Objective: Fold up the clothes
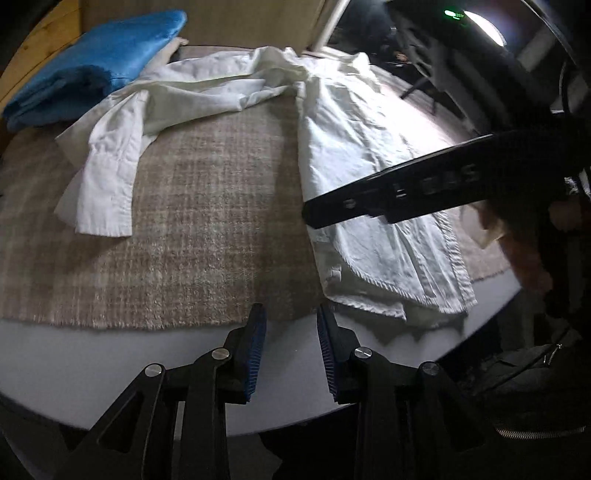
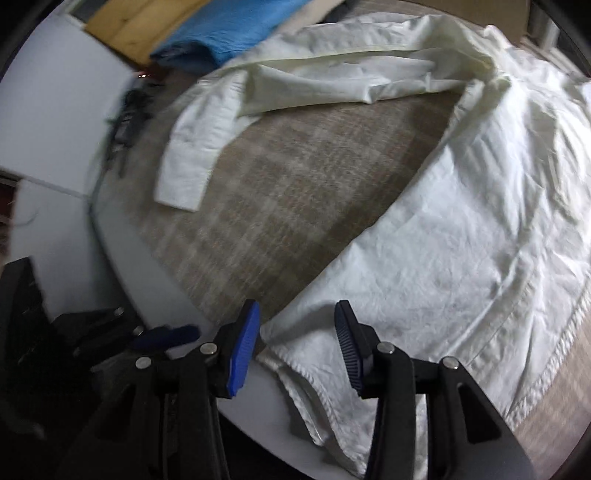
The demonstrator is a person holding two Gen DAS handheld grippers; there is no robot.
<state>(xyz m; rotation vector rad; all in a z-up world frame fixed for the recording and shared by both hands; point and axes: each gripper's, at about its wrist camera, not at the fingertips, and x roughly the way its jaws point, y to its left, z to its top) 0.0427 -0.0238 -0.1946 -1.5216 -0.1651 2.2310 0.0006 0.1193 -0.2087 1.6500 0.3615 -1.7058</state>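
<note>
A white long-sleeved shirt (image 1: 354,147) lies on a beige checked mat (image 1: 184,221). Its body is folded lengthwise on the right, and one sleeve (image 1: 110,166) stretches out to the left with its cuff toward me. My left gripper (image 1: 291,314) is open and empty, above the mat's near edge, just left of the shirt's hem. My right gripper (image 2: 297,314) is open and empty, over the hem corner of the shirt (image 2: 461,240). The right gripper's body also shows as a dark bar in the left wrist view (image 1: 424,184), above the shirt.
A folded blue cloth (image 1: 96,62) lies at the back left, also in the right wrist view (image 2: 229,26). The mat (image 2: 277,184) sits on a white round table (image 1: 147,362). A dark bag (image 1: 524,384) sits off the table's right edge. The left gripper's tool (image 2: 110,332) shows at lower left.
</note>
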